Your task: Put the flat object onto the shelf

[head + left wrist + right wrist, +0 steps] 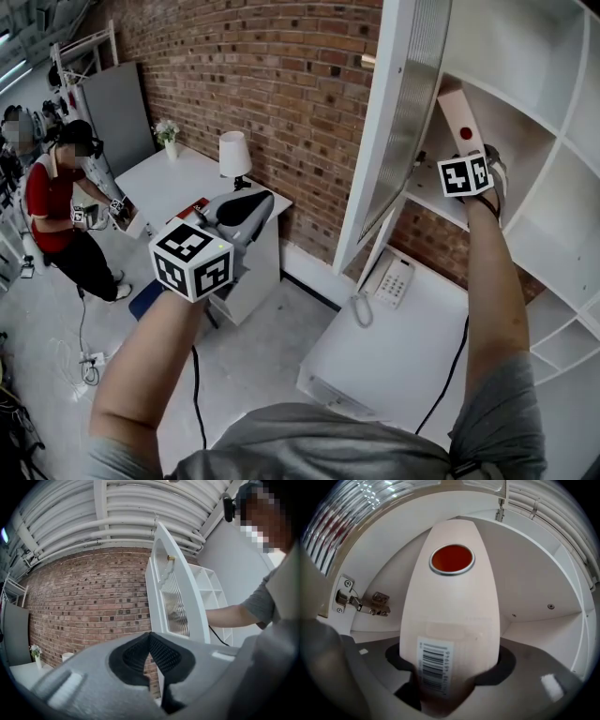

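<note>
The flat object (458, 116) is a pale pink board with a red round spot near its top. It tilts up into an upper compartment of the white shelf (530, 98). My right gripper (472, 155) is raised to that compartment and is shut on the board's lower end. In the right gripper view the flat object (452, 606) fills the space between the jaws of the right gripper (450, 670), barcode label toward the camera, with the shelf's back wall behind. My left gripper (255, 203) hangs lower left, shut on nothing; the left gripper (150, 649) points at the shelf's door.
A ribbed-glass cabinet door (410, 108) stands open just left of the compartment, its hinge (352, 601) close by. Below are a white counter (412, 352) with a telephone (391, 279). A desk with a lamp (233, 155) and a person (56, 211) are at the left.
</note>
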`<state>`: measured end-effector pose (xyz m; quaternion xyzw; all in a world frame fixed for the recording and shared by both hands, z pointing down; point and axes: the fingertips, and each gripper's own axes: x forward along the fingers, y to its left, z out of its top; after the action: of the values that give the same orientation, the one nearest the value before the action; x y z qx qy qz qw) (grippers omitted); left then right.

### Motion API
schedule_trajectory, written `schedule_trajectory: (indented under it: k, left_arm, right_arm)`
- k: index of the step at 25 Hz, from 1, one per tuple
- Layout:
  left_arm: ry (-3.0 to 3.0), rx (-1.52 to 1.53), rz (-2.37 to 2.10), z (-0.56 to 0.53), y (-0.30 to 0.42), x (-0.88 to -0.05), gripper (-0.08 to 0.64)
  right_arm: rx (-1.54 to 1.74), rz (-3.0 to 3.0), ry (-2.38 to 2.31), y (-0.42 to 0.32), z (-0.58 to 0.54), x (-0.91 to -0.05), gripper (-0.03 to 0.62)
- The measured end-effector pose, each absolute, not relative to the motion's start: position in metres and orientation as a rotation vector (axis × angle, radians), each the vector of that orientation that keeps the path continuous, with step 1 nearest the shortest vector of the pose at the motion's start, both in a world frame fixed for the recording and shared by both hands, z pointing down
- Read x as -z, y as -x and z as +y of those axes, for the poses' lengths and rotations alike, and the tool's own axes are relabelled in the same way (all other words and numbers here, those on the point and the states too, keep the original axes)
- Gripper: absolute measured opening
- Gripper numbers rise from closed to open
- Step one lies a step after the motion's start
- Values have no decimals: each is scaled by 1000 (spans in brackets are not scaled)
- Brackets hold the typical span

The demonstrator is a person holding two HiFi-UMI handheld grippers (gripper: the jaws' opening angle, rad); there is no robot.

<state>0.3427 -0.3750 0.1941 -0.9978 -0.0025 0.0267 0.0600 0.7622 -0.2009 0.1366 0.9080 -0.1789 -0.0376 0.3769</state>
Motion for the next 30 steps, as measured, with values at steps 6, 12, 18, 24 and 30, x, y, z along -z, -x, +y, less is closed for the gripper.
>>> schedule_trajectory:
  k: [6,12,18,24,30]
  left_arm:
    - [3020,-76,-5,-372,-340,-195,0]
    - [3016,-70,9,-375,-328,-192,0]
    - [3005,-93,29,-376,-319,-179,1]
    - [2997,-102,29,-367,-305,-172,0]
    - [2992,-95,35,-358,-281,-179,0]
  right_arm:
    - [93,-485,-2322,-763,-201,-140,394]
    - [124,-512,-2313,-755,-203,-138,436]
    - [167,-616,-2320,-733,-210,-128,482]
    - [189,-684,-2330,-699,-207,-125,482]
    - [295,-775,-2338,-641,-196,-121,400]
